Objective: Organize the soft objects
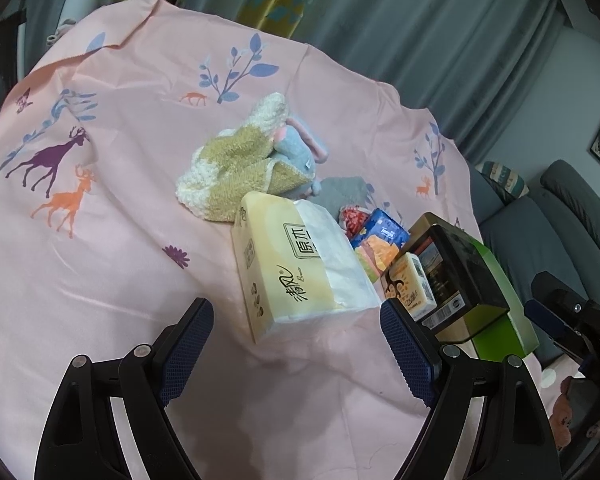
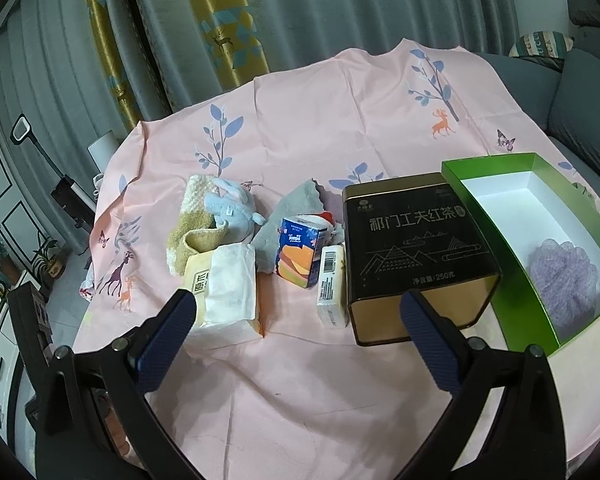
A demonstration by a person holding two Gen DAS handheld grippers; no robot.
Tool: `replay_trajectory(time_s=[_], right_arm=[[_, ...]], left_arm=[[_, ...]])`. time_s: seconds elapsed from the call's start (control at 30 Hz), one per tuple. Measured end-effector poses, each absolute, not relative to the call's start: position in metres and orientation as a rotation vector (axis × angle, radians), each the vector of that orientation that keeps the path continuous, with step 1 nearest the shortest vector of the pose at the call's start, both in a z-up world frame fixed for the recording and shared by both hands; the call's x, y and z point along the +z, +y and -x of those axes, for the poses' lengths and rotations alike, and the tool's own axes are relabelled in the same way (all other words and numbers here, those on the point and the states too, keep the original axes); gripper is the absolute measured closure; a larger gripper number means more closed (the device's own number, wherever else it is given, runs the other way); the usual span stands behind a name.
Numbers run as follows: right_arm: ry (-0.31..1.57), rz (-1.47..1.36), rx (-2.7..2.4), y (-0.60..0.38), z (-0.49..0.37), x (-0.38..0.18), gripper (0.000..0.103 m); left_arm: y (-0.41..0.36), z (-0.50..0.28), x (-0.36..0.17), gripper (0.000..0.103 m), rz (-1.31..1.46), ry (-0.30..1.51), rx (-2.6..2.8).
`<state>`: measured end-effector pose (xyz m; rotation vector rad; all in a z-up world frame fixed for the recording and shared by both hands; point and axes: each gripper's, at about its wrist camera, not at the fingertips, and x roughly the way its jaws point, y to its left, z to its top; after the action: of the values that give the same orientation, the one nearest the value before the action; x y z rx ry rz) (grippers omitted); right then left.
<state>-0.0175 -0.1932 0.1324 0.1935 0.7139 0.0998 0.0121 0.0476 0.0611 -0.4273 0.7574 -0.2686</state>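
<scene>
Gripper (image 1: 296, 344) hides tissue pack (image 1: 300, 264) edge.

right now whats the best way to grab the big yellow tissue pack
Take the yellow tissue pack across its long side faces, coming from the near end. It lies flat with that end toward the left hand-held gripper, whose open jaws already look wider than the pack. Loose tissue spills on top, so probably avoid gripping there.

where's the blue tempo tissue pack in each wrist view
Left wrist: blue tissue pack sits right of centre, partly hidden behind the big yellow tissue pack.
Right wrist: blue tissue pack stands upright near centre, left of the black tea tin.
Shared landmark: the yellow tissue pack, to its left in both.
</scene>
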Motion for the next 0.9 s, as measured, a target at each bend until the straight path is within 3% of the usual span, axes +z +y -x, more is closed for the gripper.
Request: replay_trajectory(time_s=[0.37,0.7,0.9], right_arm=[[0.709,-0.155,0.104,-0.183,0.018,0.131,0.007],[0.73,-0.087,0.078,-0.153,0.005,0.125,0.018],[0.76,-0.107,0.198,-0.113,-0.035,0.138,0.018]], left_arm=[[0.064,-0.012,0.067,0.017,0.399,0.741,-0.197],[0.096,-0.012,0.074,0.018,0.405,0.725,-0.134],[0.116,-0.012,0.075,0.038,0.392,0.732,-0.027]])
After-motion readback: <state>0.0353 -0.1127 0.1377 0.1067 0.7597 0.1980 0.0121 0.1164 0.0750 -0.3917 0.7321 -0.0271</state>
